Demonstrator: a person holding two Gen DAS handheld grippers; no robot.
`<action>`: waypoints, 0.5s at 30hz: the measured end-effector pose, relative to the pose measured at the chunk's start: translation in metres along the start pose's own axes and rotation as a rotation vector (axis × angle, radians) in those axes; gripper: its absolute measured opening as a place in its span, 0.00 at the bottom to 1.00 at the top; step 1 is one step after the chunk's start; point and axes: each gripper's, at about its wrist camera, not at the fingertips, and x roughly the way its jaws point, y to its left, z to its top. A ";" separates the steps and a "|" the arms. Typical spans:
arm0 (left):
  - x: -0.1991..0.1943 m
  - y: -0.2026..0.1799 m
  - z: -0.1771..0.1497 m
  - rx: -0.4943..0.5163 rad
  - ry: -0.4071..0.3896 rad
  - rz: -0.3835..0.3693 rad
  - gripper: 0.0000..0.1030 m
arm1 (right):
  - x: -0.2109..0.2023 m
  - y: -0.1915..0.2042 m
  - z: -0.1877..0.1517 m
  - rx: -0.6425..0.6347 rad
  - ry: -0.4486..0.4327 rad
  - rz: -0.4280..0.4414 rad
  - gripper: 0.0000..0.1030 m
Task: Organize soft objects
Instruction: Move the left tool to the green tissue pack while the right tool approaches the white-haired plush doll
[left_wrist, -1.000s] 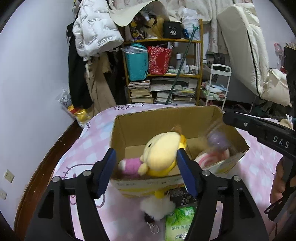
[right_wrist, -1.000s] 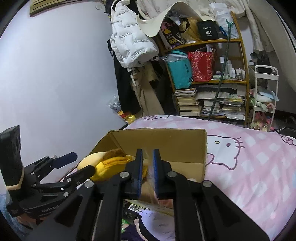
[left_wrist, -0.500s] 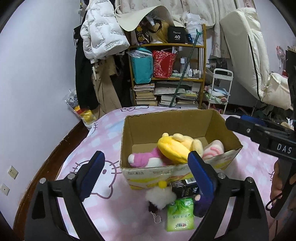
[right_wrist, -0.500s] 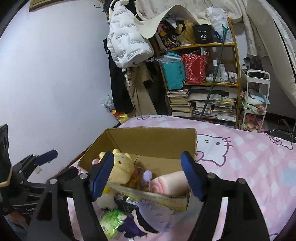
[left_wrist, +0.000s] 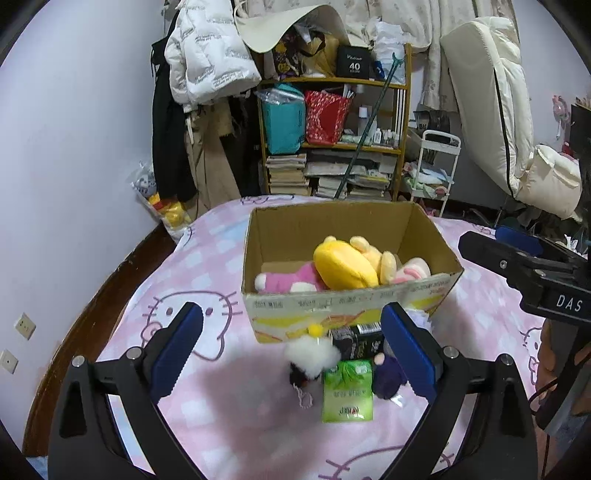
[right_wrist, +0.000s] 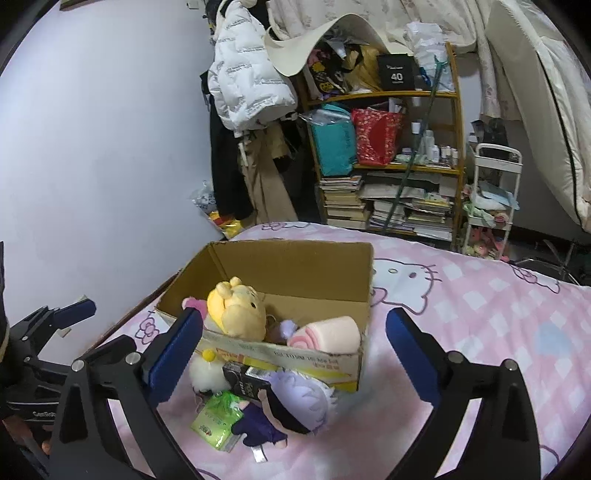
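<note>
While each tool (left_wrist: 291, 354) (right_wrist: 293, 352) opens wider (gripping nothing), plush toys (left_wrist: 345, 267) fill the box (left_wrist: 347, 308).

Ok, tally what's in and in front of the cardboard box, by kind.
Plush toys in the cardboard box: 3 (yellow bear, pink plush, pink swirl roll)
Plush toys in front of it: 2 (white fluffy charm, purple-haired doll)
Packets in front: 2 (green packet, black packet)
Total: 7, not counting a half-hidden purple thing in the box.

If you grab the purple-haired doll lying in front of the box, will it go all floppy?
Probably. The purple-haired doll looks like stuffed cloth, so its thin limbs would likely dangle. Its head is big beside its body, so it may droop head-down. It looks light and unlikely to break.
</note>
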 end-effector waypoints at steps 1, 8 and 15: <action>-0.002 -0.001 -0.002 -0.002 0.002 0.001 0.93 | -0.002 0.000 -0.001 0.003 0.002 0.003 1.00; -0.010 -0.004 -0.012 0.008 0.026 0.014 0.93 | -0.012 0.001 -0.009 0.000 0.009 -0.001 1.00; -0.007 -0.007 -0.021 0.022 0.056 0.024 0.93 | -0.014 -0.001 -0.014 0.004 0.015 -0.010 1.00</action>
